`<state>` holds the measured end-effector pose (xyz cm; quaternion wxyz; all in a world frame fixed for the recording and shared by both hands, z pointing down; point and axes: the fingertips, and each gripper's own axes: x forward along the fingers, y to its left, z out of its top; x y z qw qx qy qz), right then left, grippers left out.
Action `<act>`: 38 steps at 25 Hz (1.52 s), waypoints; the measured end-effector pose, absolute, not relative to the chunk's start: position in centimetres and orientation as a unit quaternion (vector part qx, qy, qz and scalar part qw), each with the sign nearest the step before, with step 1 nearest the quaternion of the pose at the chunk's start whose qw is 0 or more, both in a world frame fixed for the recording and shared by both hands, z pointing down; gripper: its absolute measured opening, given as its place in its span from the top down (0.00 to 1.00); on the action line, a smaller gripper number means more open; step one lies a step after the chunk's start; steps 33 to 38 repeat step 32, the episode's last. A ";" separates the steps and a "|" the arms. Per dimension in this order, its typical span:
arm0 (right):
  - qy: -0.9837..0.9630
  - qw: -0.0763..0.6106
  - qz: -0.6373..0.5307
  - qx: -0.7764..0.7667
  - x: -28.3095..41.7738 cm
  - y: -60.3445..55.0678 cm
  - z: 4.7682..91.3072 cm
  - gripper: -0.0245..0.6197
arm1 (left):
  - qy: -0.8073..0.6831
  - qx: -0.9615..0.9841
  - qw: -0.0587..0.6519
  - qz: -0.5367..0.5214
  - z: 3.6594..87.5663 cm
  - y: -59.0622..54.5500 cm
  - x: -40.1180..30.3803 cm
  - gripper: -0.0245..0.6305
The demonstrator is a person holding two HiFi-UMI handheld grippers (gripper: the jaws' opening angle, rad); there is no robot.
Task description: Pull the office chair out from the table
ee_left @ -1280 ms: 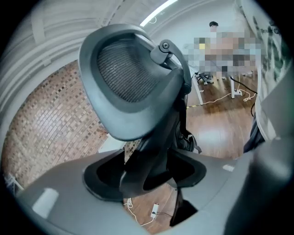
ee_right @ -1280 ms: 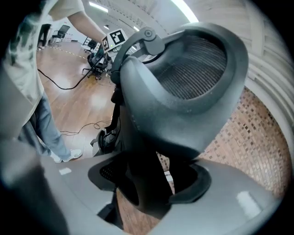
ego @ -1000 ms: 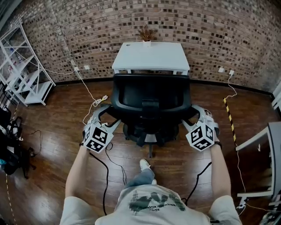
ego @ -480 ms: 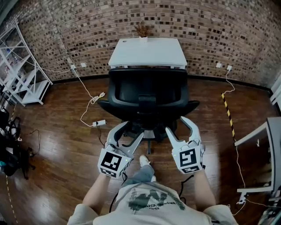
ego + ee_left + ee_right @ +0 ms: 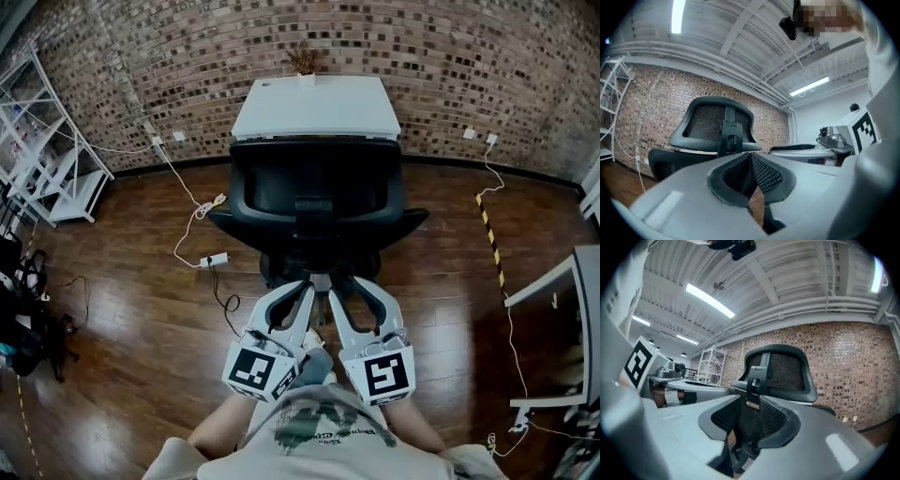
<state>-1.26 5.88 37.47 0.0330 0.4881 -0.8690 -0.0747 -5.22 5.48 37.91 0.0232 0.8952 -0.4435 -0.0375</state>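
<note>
Brick wall [image 5: 469,75] fills the whole top of the head view, and dark wooden floor [image 5: 131,309] spreads below it. Dead centre stands the black office chair [image 5: 319,202], its mesh back turned toward the camera and its armrests sticking out left and right. The top of the backrest overlaps the near edge of the white tabletop [image 5: 316,108], which sits against the wall just above it. At the far left edge leans a white shelf rack [image 5: 47,159].

Down at lower centre, both tools sit side by side, close to the person's shirt [image 5: 319,431] and clear of the chair, their tips just below the chair's base. The left tool [image 5: 295,289] is closing. Its own view shows the left tool [image 5: 751,161] with its dark pads pressed together at the tip and nothing caught between them. The chair [image 5: 717,124] stands off behind it. The right tool [image 5: 349,286] is closing too. In its own view the right tool [image 5: 749,416] has a gap between the pads, and through that gap the chair's [image 5: 783,366] back post shows well beyond. It pinches nothing.

Smaller things now: yellow-and-black tape [image 5: 489,246] runs down the floor at right. A white power strip [image 5: 214,260] lies left of the chair. A little potted plant [image 5: 303,66] sits on the tabletop's far edge.
</note>
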 end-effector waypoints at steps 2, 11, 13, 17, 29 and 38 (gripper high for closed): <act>-0.868 0.016 -0.066 0.492 -1.6 6.2 37.3 0.84 | -0.445 0.894 0.026 -0.042 37.9 5.8 -5.0 0.94; -0.875 0.006 -0.034 0.484 -1.6 6.7 38.2 0.96 | -0.440 0.896 0.035 -0.043 38.7 6.5 -3.4 0.94; -0.875 0.006 -0.034 0.483 -1.5 6.6 38.2 0.96 | -0.442 0.895 0.036 -0.044 38.7 6.5 -3.5 0.94; -0.877 0.011 -0.032 0.480 -1.4 6.5 38.3 0.96 | -0.448 0.892 0.042 -0.042 38.8 6.1 -3.5 0.94; -0.877 0.018 -0.028 0.480 -1.3 5.8 38.9 0.96 | -0.456 0.888 0.046 -0.036 39.4 5.3 -3.9 0.94; -0.880 0.011 -0.033 0.474 -1.6 5.6 38.5 0.96 | -0.458 0.887 0.045 -0.035 39.5 5.0 -4.0 0.94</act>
